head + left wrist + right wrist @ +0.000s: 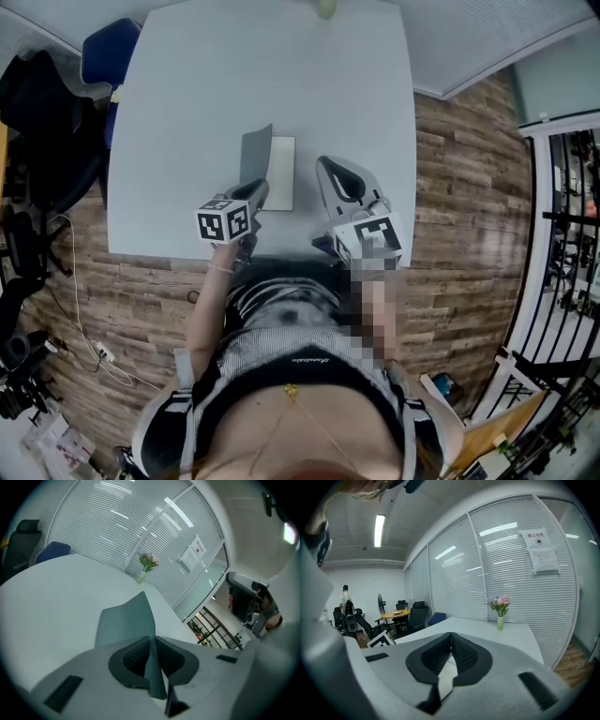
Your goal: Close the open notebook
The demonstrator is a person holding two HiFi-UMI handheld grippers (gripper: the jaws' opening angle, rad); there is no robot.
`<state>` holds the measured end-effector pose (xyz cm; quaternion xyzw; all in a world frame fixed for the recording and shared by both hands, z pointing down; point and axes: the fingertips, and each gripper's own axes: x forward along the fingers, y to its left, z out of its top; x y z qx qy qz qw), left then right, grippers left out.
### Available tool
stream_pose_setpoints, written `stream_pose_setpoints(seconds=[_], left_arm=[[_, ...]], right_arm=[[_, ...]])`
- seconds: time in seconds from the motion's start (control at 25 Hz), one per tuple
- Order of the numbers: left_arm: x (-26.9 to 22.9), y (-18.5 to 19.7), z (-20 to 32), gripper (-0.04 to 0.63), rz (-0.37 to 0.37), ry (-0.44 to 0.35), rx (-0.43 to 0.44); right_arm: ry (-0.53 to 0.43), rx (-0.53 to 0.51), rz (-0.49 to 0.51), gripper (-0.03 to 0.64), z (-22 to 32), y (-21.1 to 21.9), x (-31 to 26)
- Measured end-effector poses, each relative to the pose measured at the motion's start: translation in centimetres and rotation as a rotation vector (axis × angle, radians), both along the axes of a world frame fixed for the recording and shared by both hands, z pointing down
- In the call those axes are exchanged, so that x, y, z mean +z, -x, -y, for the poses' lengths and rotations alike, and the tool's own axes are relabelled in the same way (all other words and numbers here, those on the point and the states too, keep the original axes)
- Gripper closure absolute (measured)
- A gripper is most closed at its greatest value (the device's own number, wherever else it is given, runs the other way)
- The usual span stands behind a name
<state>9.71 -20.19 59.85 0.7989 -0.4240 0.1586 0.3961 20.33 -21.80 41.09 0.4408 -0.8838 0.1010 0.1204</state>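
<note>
Notebook (281,174) lies near front edge of white bench (187,94), straight ahead of person. Grey cover (124,620) raised, standing tilted along notebook's left side. Left tongs (262,190) clamped tight on near edge of cover, thin sheet pinched between both pads. Right tongs (450,635) closed, pads meeting at tips, nothing gripped. They sit near notebook's right side, apart from it. Flower vase (140,577) at far edge of bench. Blue chair (108,52) by far left corner.
</note>
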Motion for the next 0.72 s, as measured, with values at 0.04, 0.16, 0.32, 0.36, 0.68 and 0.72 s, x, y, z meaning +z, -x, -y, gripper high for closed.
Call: stream_pose_setpoints(seconds=[0.04, 0.16, 0.32, 0.36, 0.68, 0.72], left_arm=[[0.2, -0.2, 0.0, 0.574, 0.008, 0.003, 0.008], [0.7, -0.8, 0.0, 0.572, 0.026, 0.011, 0.028], [1.4, -1.4, -0.2, 0.571, 0.046, 0.022, 0.046], [1.5, -1.5, -0.2, 0.571, 0.05, 0.025, 0.049], [3.2, -2.8, -0.4, 0.565, 0.075, 0.068, 0.087], [3.7, -3.1, -0.6, 0.562, 0.07, 0.077, 0.099]], right_arm=[[0.001, 0.0, 0.0, 0.614, 0.1, 0.0, 0.0], [0.004, -0.001, -0.002, 0.614, 0.2, 0.1, 0.1], [0.01, -0.001, -0.003, 0.614, 0.2, 0.0, 0.5], [0.011, 0.0, -0.003, 0.614, 0.3, 0.0, 0.5], [0.023, -0.001, -0.003, 0.614, 0.5, -0.1, 1.0], [0.024, 0.0, -0.003, 0.614, 0.5, 0.0, 1.1]])
